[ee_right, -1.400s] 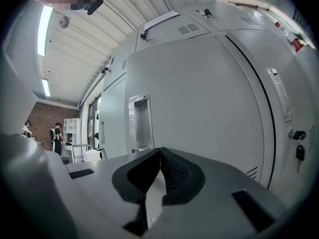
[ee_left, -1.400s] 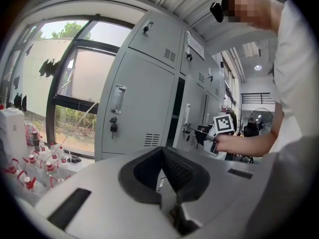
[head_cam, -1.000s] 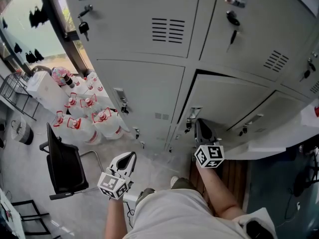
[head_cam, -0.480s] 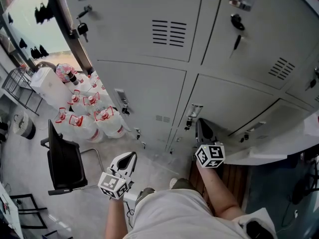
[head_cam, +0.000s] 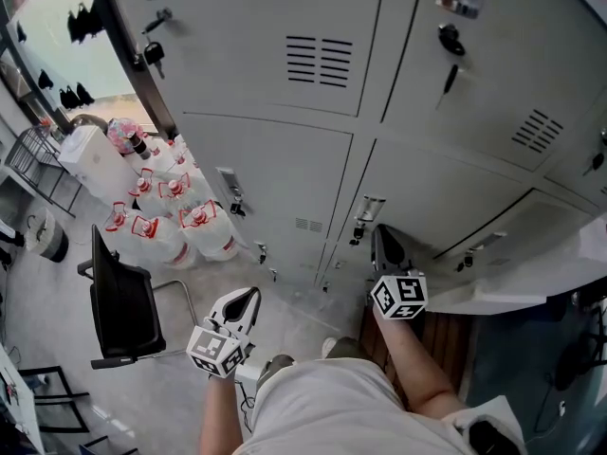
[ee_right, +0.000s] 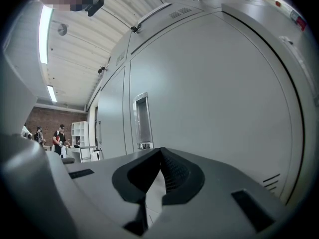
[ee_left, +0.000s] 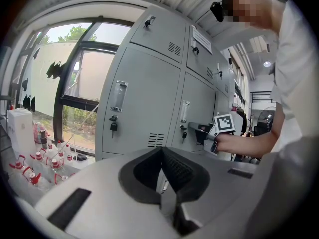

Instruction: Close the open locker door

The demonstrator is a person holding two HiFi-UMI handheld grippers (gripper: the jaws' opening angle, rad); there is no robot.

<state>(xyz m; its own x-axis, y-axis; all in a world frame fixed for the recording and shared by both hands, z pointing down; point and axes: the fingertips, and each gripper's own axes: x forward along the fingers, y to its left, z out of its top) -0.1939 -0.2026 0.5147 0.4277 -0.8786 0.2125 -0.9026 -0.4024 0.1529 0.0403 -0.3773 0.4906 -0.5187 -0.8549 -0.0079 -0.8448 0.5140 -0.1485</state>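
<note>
Plainly, holding shut, empty right tongs (head_cam: 384, 242) forward at the locker door (head_cam: 446, 197), left tongs (head_cam: 247, 299) likewise closed and empty lower down, print on red-labelled bottles (head_cam: 194, 230) unreadable.

No legible text. White paper notice (ee_left: 201, 40) on grey metal upper locker door (ee_left: 198, 59) and red-white labels (head_cam: 194, 218) on clear plastic jugs (head_cam: 216, 243): print too small.

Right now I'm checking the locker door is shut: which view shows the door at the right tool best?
Head view: the locker door shows whole, seams included, right tool at it. The right gripper view shows only its face and handle recess close up; the left gripper view, a slanted side view.
</note>
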